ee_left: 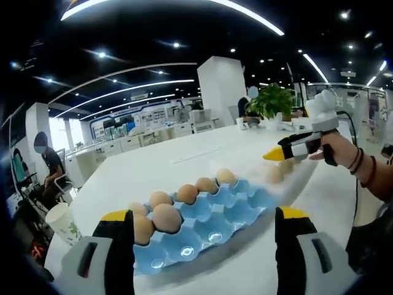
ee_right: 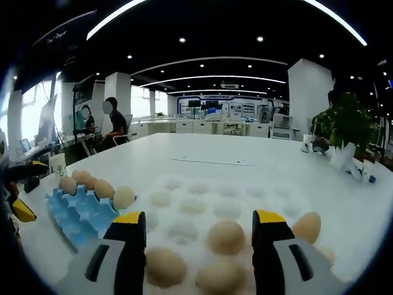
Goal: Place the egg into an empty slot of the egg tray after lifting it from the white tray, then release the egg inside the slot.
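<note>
Jaws apart on right gripper [ee_right: 199, 236], egg [ee_right: 225, 236] between.

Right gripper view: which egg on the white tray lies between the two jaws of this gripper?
The egg in the open gap between the jaws, just left of the right jaw. The other eggs on the white tray lie lower or outside the jaws.

Both views look low across the table [ee_left: 202, 153], sharing the blue egg tray [ee_left: 209, 224] from opposite ends.
</note>
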The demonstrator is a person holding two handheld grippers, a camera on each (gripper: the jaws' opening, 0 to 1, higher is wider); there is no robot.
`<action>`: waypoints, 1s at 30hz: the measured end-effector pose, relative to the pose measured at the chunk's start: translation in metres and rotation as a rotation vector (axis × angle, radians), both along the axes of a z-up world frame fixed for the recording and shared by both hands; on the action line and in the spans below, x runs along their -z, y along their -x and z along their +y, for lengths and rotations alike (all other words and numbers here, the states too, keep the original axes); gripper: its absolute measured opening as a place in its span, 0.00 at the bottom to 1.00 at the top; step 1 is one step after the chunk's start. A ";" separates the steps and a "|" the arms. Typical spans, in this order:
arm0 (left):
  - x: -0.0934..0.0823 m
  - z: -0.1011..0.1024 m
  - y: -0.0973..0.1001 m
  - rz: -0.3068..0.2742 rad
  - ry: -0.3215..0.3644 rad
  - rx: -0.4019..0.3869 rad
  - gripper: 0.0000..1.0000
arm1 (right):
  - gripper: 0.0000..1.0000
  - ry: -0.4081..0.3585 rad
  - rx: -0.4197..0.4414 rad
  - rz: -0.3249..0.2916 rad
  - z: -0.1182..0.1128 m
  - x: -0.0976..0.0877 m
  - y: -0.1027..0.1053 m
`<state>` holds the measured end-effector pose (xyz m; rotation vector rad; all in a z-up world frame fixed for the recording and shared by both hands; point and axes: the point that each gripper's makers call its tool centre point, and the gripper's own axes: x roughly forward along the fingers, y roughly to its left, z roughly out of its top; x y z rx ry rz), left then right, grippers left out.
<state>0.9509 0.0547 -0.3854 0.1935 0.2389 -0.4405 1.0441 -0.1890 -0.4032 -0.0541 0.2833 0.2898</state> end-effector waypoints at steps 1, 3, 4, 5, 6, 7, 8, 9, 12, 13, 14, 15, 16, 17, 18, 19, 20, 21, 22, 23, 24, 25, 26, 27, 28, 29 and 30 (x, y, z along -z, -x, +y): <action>0.000 0.001 0.000 -0.001 0.000 -0.001 0.98 | 0.71 0.006 0.006 0.011 -0.003 0.003 0.000; -0.001 0.002 0.001 -0.003 0.005 -0.003 0.98 | 0.67 0.004 0.008 0.024 -0.006 0.006 -0.001; -0.001 0.002 0.001 -0.003 0.004 -0.004 0.98 | 0.66 -0.034 0.022 0.033 -0.008 0.007 -0.001; -0.001 0.002 0.001 -0.003 0.002 -0.005 0.98 | 0.64 -0.039 0.028 0.038 -0.011 0.009 -0.003; -0.001 0.003 0.001 -0.003 0.000 -0.006 0.98 | 0.61 -0.039 0.032 0.039 -0.013 0.009 -0.003; -0.001 0.003 0.001 -0.002 0.000 -0.007 0.98 | 0.58 -0.041 0.038 0.038 -0.015 0.008 -0.003; -0.001 0.003 0.001 -0.001 -0.001 -0.006 0.97 | 0.56 -0.042 0.039 0.040 -0.016 0.008 -0.003; -0.001 0.003 0.002 -0.001 -0.001 -0.007 0.97 | 0.52 -0.043 0.049 0.044 -0.018 0.009 -0.003; -0.001 0.003 0.002 0.000 -0.002 -0.009 0.98 | 0.46 -0.045 0.061 0.051 -0.020 0.010 -0.005; -0.001 0.003 0.002 -0.001 0.001 -0.006 0.98 | 0.44 -0.045 0.063 0.054 -0.020 0.011 -0.005; -0.002 0.002 0.002 -0.003 0.005 -0.003 0.98 | 0.42 -0.042 0.063 0.055 -0.020 0.012 -0.006; -0.003 0.002 0.003 -0.006 0.009 0.001 0.98 | 0.41 -0.040 0.062 0.061 -0.020 0.014 -0.007; -0.003 0.001 0.003 -0.007 0.010 0.003 0.98 | 0.40 -0.042 0.065 0.069 -0.020 0.015 -0.008; -0.003 0.002 0.003 -0.008 0.007 0.002 0.98 | 0.38 -0.041 0.070 0.083 -0.020 0.018 -0.009; -0.003 0.002 0.003 -0.008 0.005 0.001 0.98 | 0.37 -0.041 0.076 0.096 -0.021 0.020 -0.009; -0.003 0.003 0.003 -0.007 0.002 0.000 0.98 | 0.36 -0.038 0.082 0.099 -0.021 0.020 -0.010; -0.003 0.003 0.004 -0.007 0.001 -0.002 0.98 | 0.36 -0.037 0.086 0.106 -0.021 0.021 -0.009; -0.004 0.004 0.004 -0.008 0.001 -0.003 0.98 | 0.35 -0.034 0.089 0.105 -0.021 0.021 -0.009; -0.004 0.004 0.004 -0.009 0.001 -0.005 0.98 | 0.34 -0.028 0.096 0.112 -0.022 0.021 -0.009; -0.004 0.005 0.004 -0.009 0.002 -0.006 0.98 | 0.33 -0.022 0.100 0.116 -0.023 0.022 -0.009; -0.005 0.005 0.004 -0.010 0.003 -0.007 0.98 | 0.31 -0.015 0.104 0.118 -0.024 0.022 -0.009; -0.005 0.005 0.004 -0.010 0.003 -0.008 0.98 | 0.29 -0.006 0.118 0.124 -0.026 0.024 -0.009; -0.005 0.005 0.004 -0.010 0.002 -0.007 0.98 | 0.29 0.001 0.123 0.125 -0.027 0.025 -0.010; -0.005 0.005 0.004 -0.010 0.002 -0.007 0.98 | 0.29 -0.022 0.130 0.127 -0.027 0.024 -0.011; -0.005 0.005 0.005 -0.011 0.002 -0.005 0.98 | 0.29 -0.019 0.131 0.131 -0.027 0.024 -0.011; -0.005 0.005 0.005 -0.011 0.003 -0.005 0.98 | 0.29 -0.016 0.136 0.133 -0.027 0.024 -0.011; -0.005 0.005 0.004 -0.010 0.004 -0.006 0.98 | 0.29 -0.007 0.138 0.135 -0.026 0.024 -0.011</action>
